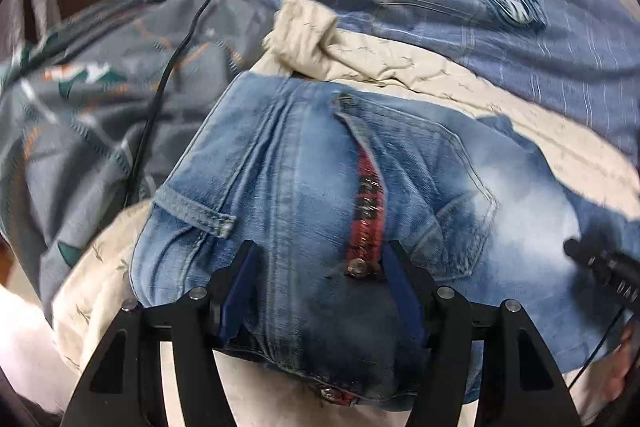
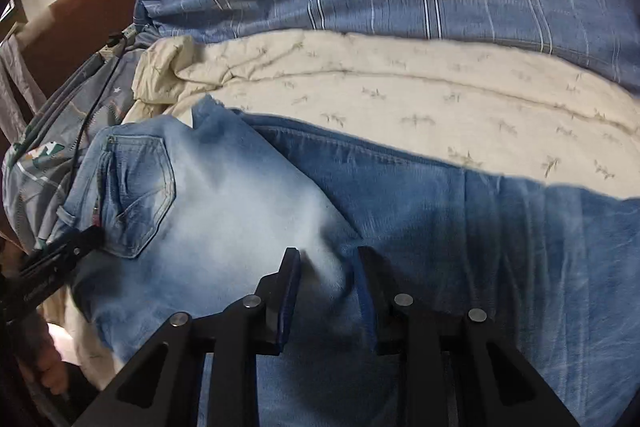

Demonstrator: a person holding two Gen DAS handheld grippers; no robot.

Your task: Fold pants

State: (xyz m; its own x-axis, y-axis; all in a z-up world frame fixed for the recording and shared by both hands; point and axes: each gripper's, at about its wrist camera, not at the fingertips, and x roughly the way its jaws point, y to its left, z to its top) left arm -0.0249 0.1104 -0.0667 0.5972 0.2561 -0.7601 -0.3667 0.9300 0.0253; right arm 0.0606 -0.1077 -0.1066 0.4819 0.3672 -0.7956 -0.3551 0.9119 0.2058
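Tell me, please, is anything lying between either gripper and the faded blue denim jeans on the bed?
Nothing visible does. The left gripper has the bunched waistband of the faded blue denim jeans directly between its jaws, and the right gripper pinches a fold of the leg. A thin black cable lies off to the side on the grey patterned bedding.

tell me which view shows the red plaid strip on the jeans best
The left wrist view. There the red plaid strip runs down the middle of the jeans, large and ending at a metal rivet. In the right wrist view only a sliver of red shows beside the back pocket at far left.
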